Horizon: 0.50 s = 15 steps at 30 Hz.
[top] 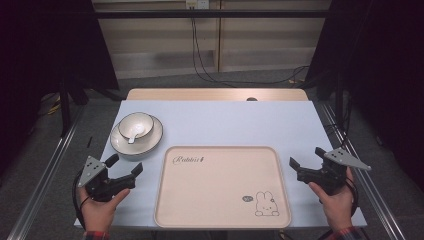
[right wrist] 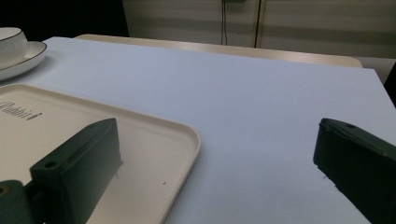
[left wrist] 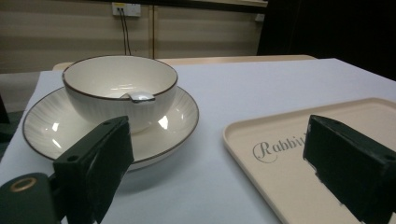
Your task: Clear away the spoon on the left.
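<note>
left gripper [top: 124, 165] gapes between plate [top: 120, 146] and tray [top: 165, 210] edge

In the right gripper view, the plate [right wrist: 21, 58] and the bowl [right wrist: 9, 33] upon it were cut off by the left edge, as was the lettering on the tray [right wrist: 154, 140]. In the left gripper view, the tray's [left wrist: 261, 135] printed word was partly hidden behind a jaw, and most of the spoon [left wrist: 140, 97] was concealed within the bowl [left wrist: 119, 88]. In the high view, the forearms were cropped at the bottom edge.
</note>
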Tool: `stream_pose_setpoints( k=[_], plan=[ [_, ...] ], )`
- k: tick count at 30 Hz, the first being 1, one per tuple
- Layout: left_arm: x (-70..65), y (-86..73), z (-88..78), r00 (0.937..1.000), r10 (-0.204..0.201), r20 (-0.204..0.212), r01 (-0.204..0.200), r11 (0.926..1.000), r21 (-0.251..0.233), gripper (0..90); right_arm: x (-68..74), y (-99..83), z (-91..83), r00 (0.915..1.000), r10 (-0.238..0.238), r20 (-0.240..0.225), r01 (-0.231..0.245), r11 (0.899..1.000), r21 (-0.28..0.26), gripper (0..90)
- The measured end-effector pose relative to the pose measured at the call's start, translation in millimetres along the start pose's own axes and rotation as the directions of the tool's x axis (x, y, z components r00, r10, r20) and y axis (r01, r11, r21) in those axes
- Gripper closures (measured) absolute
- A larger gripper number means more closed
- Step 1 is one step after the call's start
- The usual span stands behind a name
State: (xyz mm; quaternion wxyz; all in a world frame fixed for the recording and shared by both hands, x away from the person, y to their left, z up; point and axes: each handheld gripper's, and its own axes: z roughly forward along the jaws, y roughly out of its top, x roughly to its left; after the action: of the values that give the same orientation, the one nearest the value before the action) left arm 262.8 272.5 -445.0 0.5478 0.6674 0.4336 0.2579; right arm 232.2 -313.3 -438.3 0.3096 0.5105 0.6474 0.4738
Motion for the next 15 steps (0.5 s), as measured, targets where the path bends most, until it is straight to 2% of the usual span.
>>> stream_pose_setpoints(
  k=[5, 9, 11, 15],
  plan=[
    [-2.8, -1.0, 6.4, 0.9999, -0.008, 0.005, 0.008, 0.9999, 0.013, 8.2, 0.1, -1.6, 2.4, 1.0000, 0.004, -0.004, -0.003, 1.000, 0.014, 0.6],
    [-9.5, -0.3, 8.5, 0.9999, 0.015, 0.001, -0.015, 0.9995, 0.027, 8.2, 5.1, -4.9, 2.8, 0.9997, -0.020, -0.015, 0.020, 0.999, 0.024, 1.1],
    [-12.1, 1.7, 8.4, 0.9999, 0.012, -0.006, -0.012, 0.9998, 0.019, 8.2, 6.8, -4.5, 3.1, 0.9992, -0.033, -0.020, 0.034, 0.999, 0.021, 1.2],
    [-9.3, 3.4, 11.8, 0.9995, 0.024, -0.019, -0.023, 0.9993, 0.030, 8.4, 10.1, -5.5, 0.4, 0.9988, -0.036, -0.033, 0.037, 0.999, 0.029, 1.4]
  ],
)
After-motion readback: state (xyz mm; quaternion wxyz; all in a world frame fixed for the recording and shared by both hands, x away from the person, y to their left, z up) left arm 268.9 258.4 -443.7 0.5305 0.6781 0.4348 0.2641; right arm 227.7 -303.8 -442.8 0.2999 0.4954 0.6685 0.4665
